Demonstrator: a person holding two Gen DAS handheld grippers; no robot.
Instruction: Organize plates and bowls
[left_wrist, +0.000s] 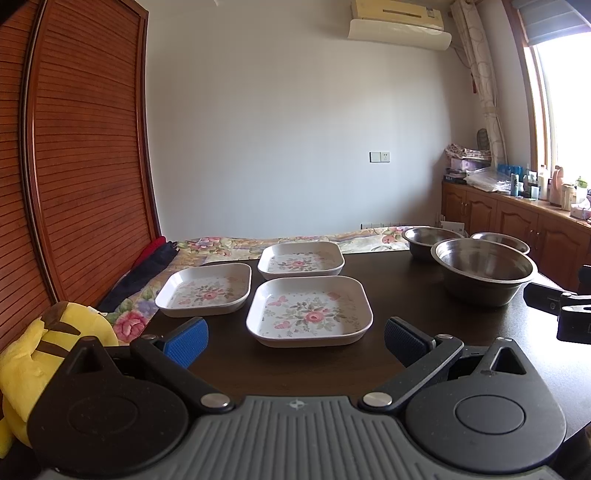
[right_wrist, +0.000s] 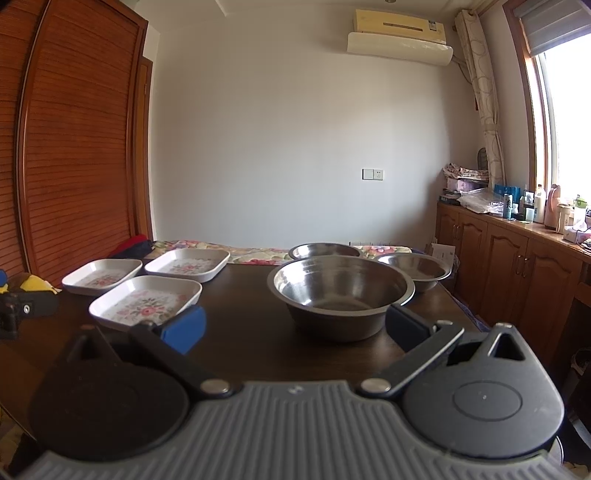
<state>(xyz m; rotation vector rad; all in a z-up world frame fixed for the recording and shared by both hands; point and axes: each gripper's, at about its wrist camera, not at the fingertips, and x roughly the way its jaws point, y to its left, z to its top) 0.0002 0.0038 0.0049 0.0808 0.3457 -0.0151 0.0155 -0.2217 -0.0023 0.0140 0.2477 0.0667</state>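
So nothing is stacked yet: your left gripper (left_wrist: 295, 341) and right gripper (right_wrist: 295, 328) hang with jaws released. Beside the nearest floral plate (left_wrist: 309, 312) stands the big steel bowl (right_wrist: 341, 291); start there.

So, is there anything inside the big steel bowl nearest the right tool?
Nothing shows inside the large stainless steel bowl: the far wall and bottom are bare, shiny metal. Its near rim hides the closest strip of the bottom. Two smaller steel bowls stand behind it.
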